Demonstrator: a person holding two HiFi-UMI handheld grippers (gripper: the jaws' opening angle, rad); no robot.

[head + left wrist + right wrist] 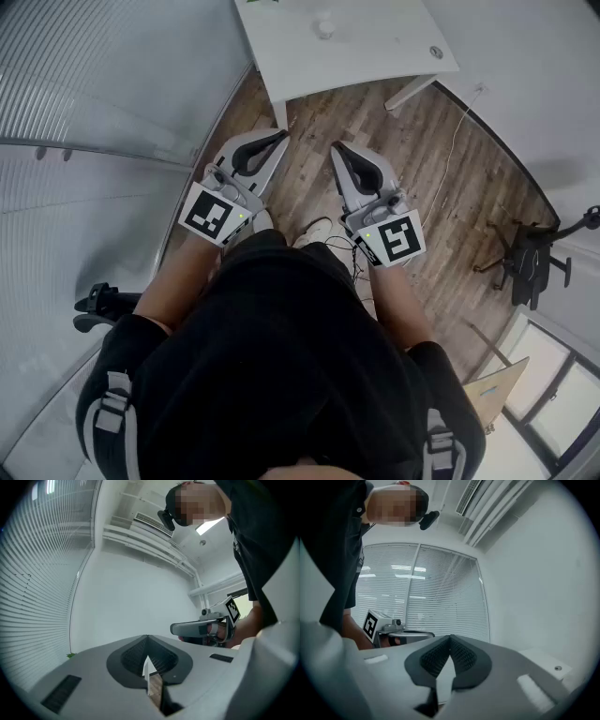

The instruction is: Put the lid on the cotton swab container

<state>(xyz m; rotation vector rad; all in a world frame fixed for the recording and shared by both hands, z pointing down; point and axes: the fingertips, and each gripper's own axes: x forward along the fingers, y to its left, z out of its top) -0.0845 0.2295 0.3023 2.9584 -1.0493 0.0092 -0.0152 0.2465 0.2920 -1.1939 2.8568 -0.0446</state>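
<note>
In the head view a small white round container (323,27) stands on the white table (375,47) ahead of me, far from both grippers. A small round grey piece (436,52) lies near the table's right edge; whether it is the lid I cannot tell. My left gripper (280,140) and right gripper (340,150) are held side by side close to my body, over the floor, both shut and empty. The left gripper view shows its jaws (147,639) shut, pointing up at a wall. The right gripper's jaws (451,637) are likewise shut.
Wooden floor (441,197) lies between me and the table. A table leg (278,112) stands just beyond the left gripper. Window blinds (84,103) run along the left. A black office chair (530,262) stands at the right, and a cable (455,141) trails across the floor.
</note>
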